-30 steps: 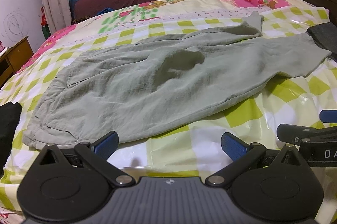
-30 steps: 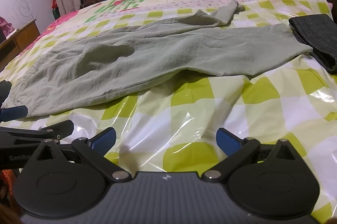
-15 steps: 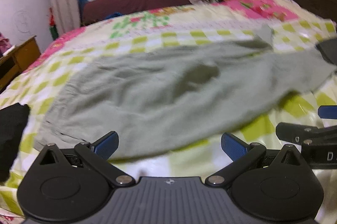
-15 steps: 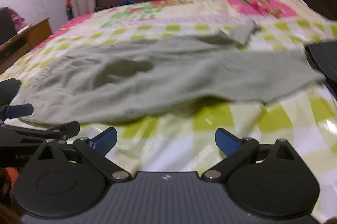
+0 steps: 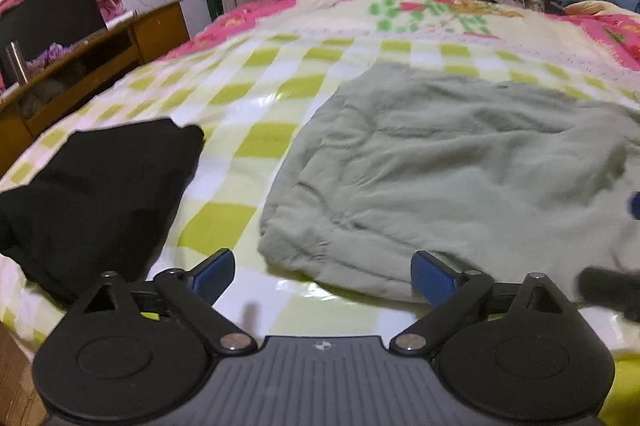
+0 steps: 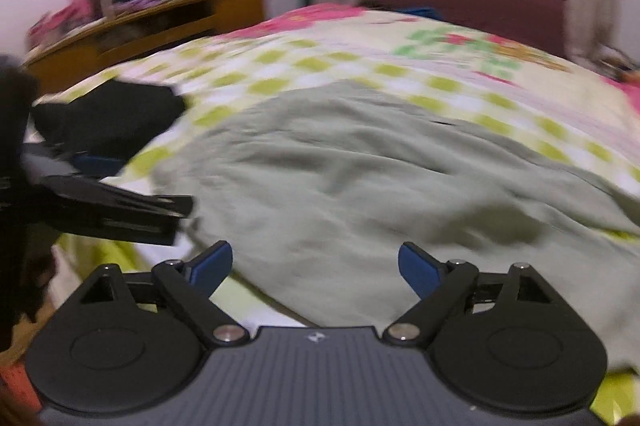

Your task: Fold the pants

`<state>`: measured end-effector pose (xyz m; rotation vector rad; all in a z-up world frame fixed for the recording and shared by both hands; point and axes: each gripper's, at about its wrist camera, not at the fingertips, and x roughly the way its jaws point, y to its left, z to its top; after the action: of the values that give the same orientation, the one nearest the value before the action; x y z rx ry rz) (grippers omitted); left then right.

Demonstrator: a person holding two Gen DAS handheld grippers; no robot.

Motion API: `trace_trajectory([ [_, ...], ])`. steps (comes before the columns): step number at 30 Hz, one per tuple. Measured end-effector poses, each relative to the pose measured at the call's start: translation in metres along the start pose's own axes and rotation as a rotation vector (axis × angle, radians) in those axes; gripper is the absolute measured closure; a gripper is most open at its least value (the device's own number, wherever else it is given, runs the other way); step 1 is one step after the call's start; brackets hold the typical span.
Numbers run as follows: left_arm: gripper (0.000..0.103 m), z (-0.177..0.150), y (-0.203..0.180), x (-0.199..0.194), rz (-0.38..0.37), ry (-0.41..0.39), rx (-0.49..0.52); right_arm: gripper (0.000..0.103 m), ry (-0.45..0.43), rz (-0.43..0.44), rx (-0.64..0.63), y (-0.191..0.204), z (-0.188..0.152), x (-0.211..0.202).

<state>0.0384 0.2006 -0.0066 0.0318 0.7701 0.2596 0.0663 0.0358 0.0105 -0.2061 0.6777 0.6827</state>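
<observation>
I hold my left hand-held gripper (image 5: 322, 276) low over the near edge of the bed (image 5: 256, 94), its blue-padded fingers (image 5: 212, 272) spread wide apart with nothing between them. The pale green pants (image 5: 460, 178) lie flat on the bed's green-and-white checked cover, and their bunched waist end sits just ahead of this gripper, close to the near edge. Toward the bed's left edge lies a black garment (image 5: 100, 186), apart from the pants with a strip of checked cover between them. Beyond that edge stands a wooden cabinet (image 5: 92, 62) against the wall.

My right hand-held gripper (image 6: 316, 268) is also spread wide and holds nothing. It hovers over the pants (image 6: 360, 194), whose wrinkled cloth fills the space between and ahead of its fingers (image 6: 420, 268). This view is blurred, so I cannot tell whether the fingertips touch the fabric. The left gripper's dark frame (image 6: 116, 210) shows at the left side of the right wrist view, near the waist end of the pants. The black garment (image 6: 108, 118) lies behind it, by the bed's left edge.
</observation>
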Motion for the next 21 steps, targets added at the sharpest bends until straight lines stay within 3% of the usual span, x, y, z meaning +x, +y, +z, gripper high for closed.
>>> trace_trajectory([
  [2,0.007,-0.003,0.004,0.007,-0.006,0.003,0.022,0.020,0.023,0.026,-0.052,0.012,0.003,0.016],
  [4,0.023,-0.004,0.007,0.014,-0.019,0.008,0.037,0.029,0.060,0.040,-0.079,0.018,0.002,0.032],
  [5,0.037,-0.004,0.009,0.018,-0.026,0.015,0.039,0.041,0.088,0.042,-0.086,0.019,0.001,0.041],
  [6,0.043,-0.003,0.011,0.023,-0.028,0.026,0.040,0.054,0.114,0.040,-0.088,0.020,0.001,0.049],
  [10,0.055,0.000,0.017,0.030,-0.055,0.026,0.039,0.063,0.146,0.020,-0.123,0.027,-0.001,0.059],
  [11,0.073,0.000,0.021,0.029,-0.050,0.019,0.037,0.078,0.146,0.027,-0.137,0.030,0.000,0.059],
  [12,0.075,0.000,0.025,0.028,-0.050,0.014,0.030,0.084,0.148,0.040,-0.140,0.032,0.001,0.059],
  [15,0.076,-0.002,0.039,0.028,-0.088,0.017,0.002,0.089,0.165,0.041,-0.162,0.041,0.004,0.063],
  [21,0.077,-0.005,0.059,0.028,-0.020,0.028,0.044,0.089,0.181,0.119,-0.203,0.070,0.011,0.075],
])
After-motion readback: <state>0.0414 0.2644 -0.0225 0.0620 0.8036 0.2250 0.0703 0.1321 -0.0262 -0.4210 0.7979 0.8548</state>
